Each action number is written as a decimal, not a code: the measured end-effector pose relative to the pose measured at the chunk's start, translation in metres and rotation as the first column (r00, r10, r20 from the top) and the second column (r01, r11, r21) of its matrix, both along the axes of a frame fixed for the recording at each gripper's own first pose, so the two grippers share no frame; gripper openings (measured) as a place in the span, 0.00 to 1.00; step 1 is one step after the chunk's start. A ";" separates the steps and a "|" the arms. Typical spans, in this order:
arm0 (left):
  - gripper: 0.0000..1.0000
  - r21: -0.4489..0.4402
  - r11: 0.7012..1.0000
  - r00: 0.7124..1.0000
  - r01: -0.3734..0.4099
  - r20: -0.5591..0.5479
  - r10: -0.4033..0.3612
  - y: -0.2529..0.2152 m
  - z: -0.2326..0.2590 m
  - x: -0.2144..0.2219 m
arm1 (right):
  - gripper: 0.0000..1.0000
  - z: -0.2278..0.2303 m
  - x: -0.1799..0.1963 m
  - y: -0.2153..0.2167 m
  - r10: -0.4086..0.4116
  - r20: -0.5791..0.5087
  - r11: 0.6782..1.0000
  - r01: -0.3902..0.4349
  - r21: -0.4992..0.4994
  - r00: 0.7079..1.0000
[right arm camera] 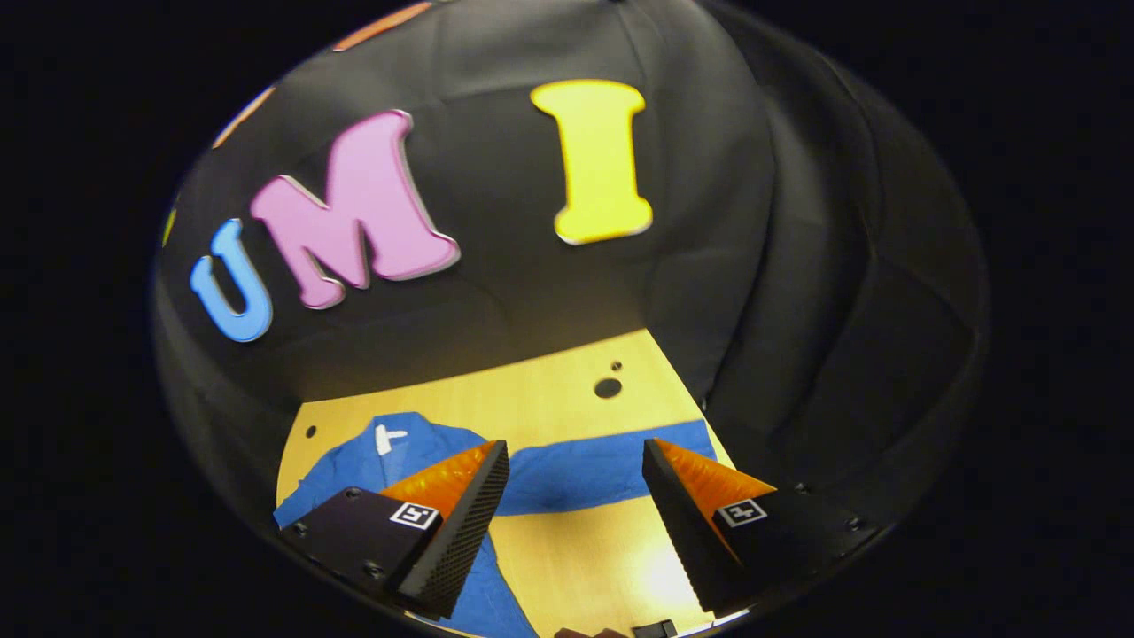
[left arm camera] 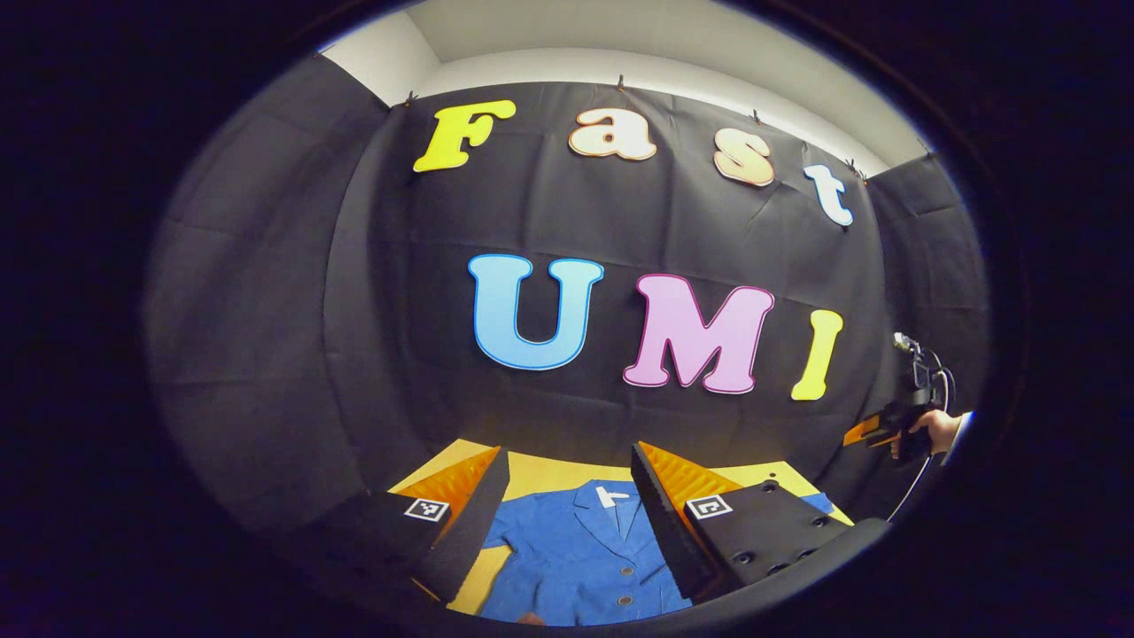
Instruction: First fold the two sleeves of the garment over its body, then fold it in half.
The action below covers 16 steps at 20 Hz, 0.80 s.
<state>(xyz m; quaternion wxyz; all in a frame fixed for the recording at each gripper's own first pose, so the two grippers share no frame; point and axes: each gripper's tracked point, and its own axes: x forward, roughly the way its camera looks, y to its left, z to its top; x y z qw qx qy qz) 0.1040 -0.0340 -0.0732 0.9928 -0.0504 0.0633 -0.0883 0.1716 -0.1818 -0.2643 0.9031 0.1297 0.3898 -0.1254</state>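
Observation:
A blue button-front garment lies flat on the yellow wooden table, collar toward the back wall. My left gripper hovers open above its chest, nothing between the fingers. In the right gripper view the garment's body lies at the left and one sleeve stretches straight out to the right across the table. My right gripper is open above that sleeve, fingers either side of it and clear of the cloth. The right gripper, held by a hand, also appears far right in the left gripper view.
Black cloth walls close in the table at the back and both sides. Two small holes sit in the tabletop beyond the sleeve. Bare wood lies in front of the sleeve.

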 end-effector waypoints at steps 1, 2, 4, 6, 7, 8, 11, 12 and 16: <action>0.80 0.003 1.000 1.000 -0.003 0.004 0.003 -0.006 0.000 0.006 | 0.98 -0.030 0.010 -0.016 -0.002 -0.058 1.000 0.002 -0.002 0.998; 0.80 0.007 1.000 1.000 -0.006 -0.004 0.006 -0.013 -0.005 0.013 | 0.98 -0.059 0.016 -0.032 -0.007 -0.120 1.000 0.006 -0.005 0.993; 0.80 0.022 1.000 0.997 -0.018 -0.071 0.020 -0.027 -0.025 0.026 | 0.98 -0.110 0.022 -0.053 -0.020 -0.228 1.000 0.023 0.013 0.974; 0.80 0.031 0.999 0.992 -0.027 -0.121 0.030 -0.042 -0.036 0.036 | 0.98 -0.157 0.024 -0.082 -0.030 -0.319 0.999 0.025 -0.020 0.947; 0.80 0.040 0.999 0.991 -0.027 -0.129 0.032 -0.049 -0.037 0.040 | 0.99 -0.178 0.017 -0.094 -0.027 -0.373 0.999 0.014 -0.038 0.927; 0.80 0.055 0.998 0.991 -0.032 -0.130 0.039 -0.053 -0.038 0.043 | 0.98 -0.197 0.015 -0.107 -0.023 -0.417 0.998 -0.002 -0.059 0.908; 0.80 0.115 0.993 0.990 -0.041 -0.131 0.056 -0.064 -0.038 0.050 | 0.98 -0.243 0.000 -0.121 -0.010 -0.524 0.997 -0.029 -0.067 0.852; 0.80 0.132 0.990 0.989 -0.044 -0.134 0.062 -0.068 -0.040 0.051 | 0.98 -0.251 -0.003 -0.123 -0.011 -0.542 0.997 -0.031 -0.068 0.840; 0.80 0.110 0.992 0.986 -0.059 -0.150 0.075 -0.083 -0.044 0.050 | 0.96 -0.250 0.001 -0.121 -0.028 -0.536 0.999 0.039 0.009 0.844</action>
